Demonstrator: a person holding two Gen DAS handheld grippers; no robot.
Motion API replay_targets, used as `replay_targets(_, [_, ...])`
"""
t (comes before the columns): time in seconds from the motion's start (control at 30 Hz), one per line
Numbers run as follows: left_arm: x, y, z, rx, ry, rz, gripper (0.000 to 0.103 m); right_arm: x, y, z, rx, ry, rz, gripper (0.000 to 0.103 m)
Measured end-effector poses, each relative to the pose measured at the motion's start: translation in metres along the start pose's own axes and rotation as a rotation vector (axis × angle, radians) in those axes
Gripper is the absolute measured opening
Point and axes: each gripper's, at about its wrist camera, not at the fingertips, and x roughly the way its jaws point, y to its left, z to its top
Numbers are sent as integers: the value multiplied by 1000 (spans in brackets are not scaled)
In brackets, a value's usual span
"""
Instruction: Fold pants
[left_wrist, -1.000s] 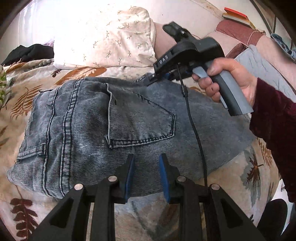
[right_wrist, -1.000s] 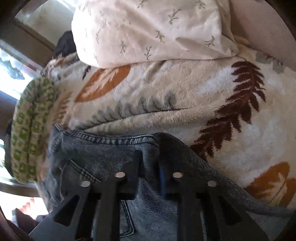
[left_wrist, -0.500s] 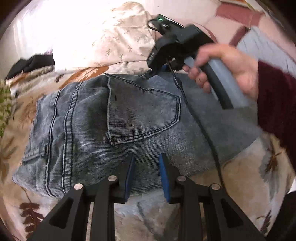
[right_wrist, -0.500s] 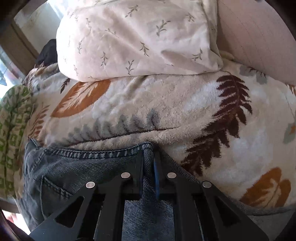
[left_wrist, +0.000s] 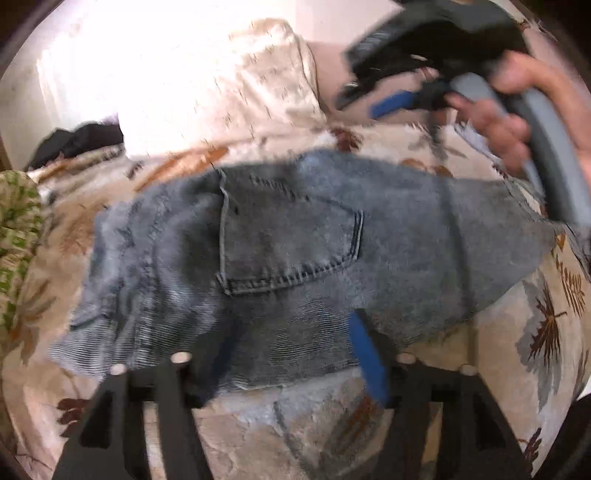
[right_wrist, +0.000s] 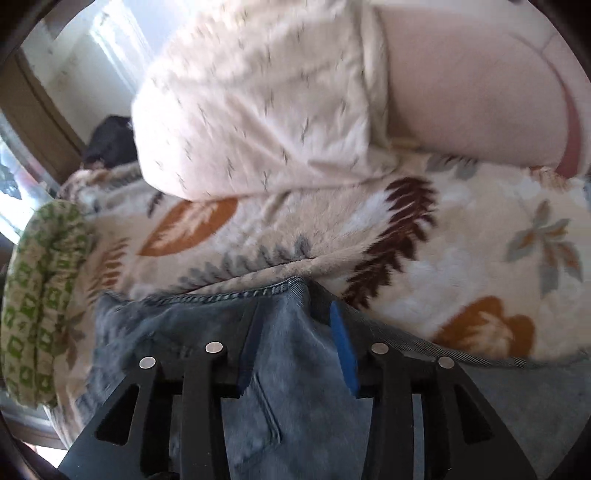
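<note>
While the folded jeans (left_wrist: 303, 254) lie flat mid-blanket (right_wrist: 424, 258), just below the pillow (left_wrist: 207, 96), both tools are spread wide; left gripper (left_wrist: 291, 350) sits over the denim's near edge; right gripper (right_wrist: 295, 332) hangs over the far edge, pinching nothing.

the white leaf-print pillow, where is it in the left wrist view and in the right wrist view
Left wrist view: the pillow fills the upper left, beyond the far edge of the folded jeans, partly washed out by light.
Right wrist view: the pillow fills the upper middle, resting on the leaf-print blanket beyond the jeans.
Shared landmark: the orange leaf on the blanket just below the pillow.
</note>
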Motion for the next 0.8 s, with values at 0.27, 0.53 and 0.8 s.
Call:
replay_targets(0.27, [-39,-16,8,58,-169,97,94,-92,-28,-59,52,-122,-5,50])
replay_targets(0.53, [-54,-46,13,136,-219,171,101,-159,-84,-143,196,-247,-50,53])
replay_targets(0.8, [-52,-94,51,202,-184,96,101,-174,-185,-217,605,-311,125,61])
